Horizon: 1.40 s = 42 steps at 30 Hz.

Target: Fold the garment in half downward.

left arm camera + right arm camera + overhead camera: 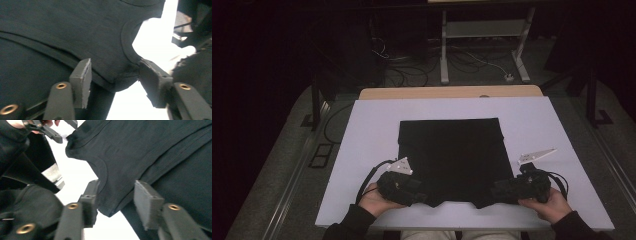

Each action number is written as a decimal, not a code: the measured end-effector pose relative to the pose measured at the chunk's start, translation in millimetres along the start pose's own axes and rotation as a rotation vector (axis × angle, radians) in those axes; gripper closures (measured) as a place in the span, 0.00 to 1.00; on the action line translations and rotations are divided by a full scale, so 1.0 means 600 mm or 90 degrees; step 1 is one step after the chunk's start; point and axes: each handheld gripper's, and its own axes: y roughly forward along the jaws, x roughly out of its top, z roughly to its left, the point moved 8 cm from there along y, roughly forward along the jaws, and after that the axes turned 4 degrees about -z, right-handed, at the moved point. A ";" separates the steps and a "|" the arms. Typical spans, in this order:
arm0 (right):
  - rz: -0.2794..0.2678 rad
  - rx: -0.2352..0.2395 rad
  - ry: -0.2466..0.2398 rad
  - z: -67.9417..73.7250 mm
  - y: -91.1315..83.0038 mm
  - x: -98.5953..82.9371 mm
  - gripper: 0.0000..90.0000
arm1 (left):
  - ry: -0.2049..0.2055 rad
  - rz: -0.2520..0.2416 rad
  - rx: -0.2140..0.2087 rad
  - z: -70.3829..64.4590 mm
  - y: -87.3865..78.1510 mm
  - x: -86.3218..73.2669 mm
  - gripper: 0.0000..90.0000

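A black T-shirt [452, 155] lies folded into a rough square on the white board [372, 125], its neckline toward the near edge. My left gripper [419, 192] sits at the shirt's near left corner. In the left gripper view its jaws stand open around the shoulder corner [117, 82] beside the collar curve [126, 45], and one pad [83, 80] rests on the cloth. My right gripper [497, 192] sits at the near right corner. In the right gripper view its jaws stand open with the shirt's corner [112, 207] between them.
The white board lies on a wooden table [452, 92]. Behind the table are a white desk frame [484, 30] and cables on the floor [407, 70]. A person's hands [374, 200] hold both grippers near the board's front edge.
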 end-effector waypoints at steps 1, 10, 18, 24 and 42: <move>-0.001 -0.007 -0.004 0.000 -0.001 0.001 0.49 | -0.003 -0.002 0.004 0.000 -0.001 0.001 0.41; -0.012 -0.045 -0.016 -0.005 -0.001 0.016 0.20 | -0.002 -0.007 0.000 0.003 -0.007 0.005 0.22; -0.029 -0.082 -0.017 -0.018 -0.009 0.036 0.00 | -0.035 -0.010 -0.013 0.011 -0.010 0.009 0.00; -0.040 -0.082 -0.034 -0.022 -0.012 0.054 0.00 | -0.050 -0.039 0.020 0.029 -0.022 0.008 0.00; -0.048 -0.093 -0.060 -0.033 0.008 0.107 0.00 | -0.078 -0.095 0.080 0.068 -0.064 -0.012 0.00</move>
